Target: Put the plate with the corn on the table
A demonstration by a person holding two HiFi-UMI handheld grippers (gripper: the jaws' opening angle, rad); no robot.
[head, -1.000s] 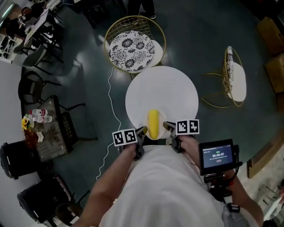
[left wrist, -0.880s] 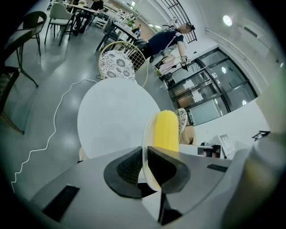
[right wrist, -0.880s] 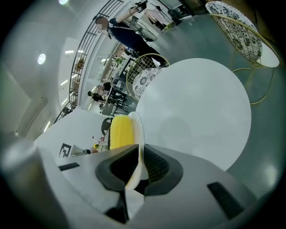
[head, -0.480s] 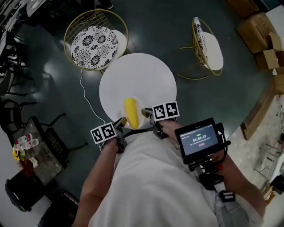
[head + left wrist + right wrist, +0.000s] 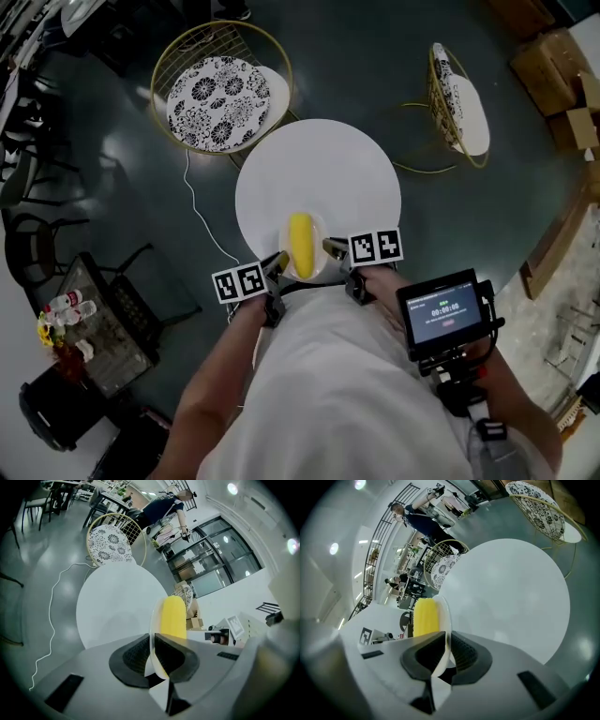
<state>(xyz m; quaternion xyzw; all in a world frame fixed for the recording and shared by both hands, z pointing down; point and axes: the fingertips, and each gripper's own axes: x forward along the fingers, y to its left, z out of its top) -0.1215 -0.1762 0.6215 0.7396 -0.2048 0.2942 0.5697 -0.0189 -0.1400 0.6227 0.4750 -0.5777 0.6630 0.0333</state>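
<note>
**Plate of corn held over the near edge of the round worktop**

The plate (image 5: 286,234) is small, white and shallow, and a single yellow cob of corn (image 5: 301,244) lies along its middle, pointing away from the person. In the head view it sits at the centre of the frame, over the lower edge of the round white worktop (image 5: 319,169). Whether it touches the surface cannot be told.

The left gripper (image 5: 279,262) is closed on the plate's left rim and the right gripper (image 5: 330,247) on its right rim. In each gripper view the dark ribbed pads pinch the thin rim edge-on, with the cob rising just past them.

Beyond the plate the worktop is bare up to its far edge. A gold wire chair (image 5: 220,89) with a patterned cushion stands close to the worktop at upper left, and a second chair (image 5: 459,98) stands well apart at upper right. A white cable (image 5: 202,216) trails over the dark floor along the worktop's left side.

Both forearms rise from the lower middle of the frame and converge on the plate, marker cubes facing up. A small screen (image 5: 443,311) sits at lower right.
</note>
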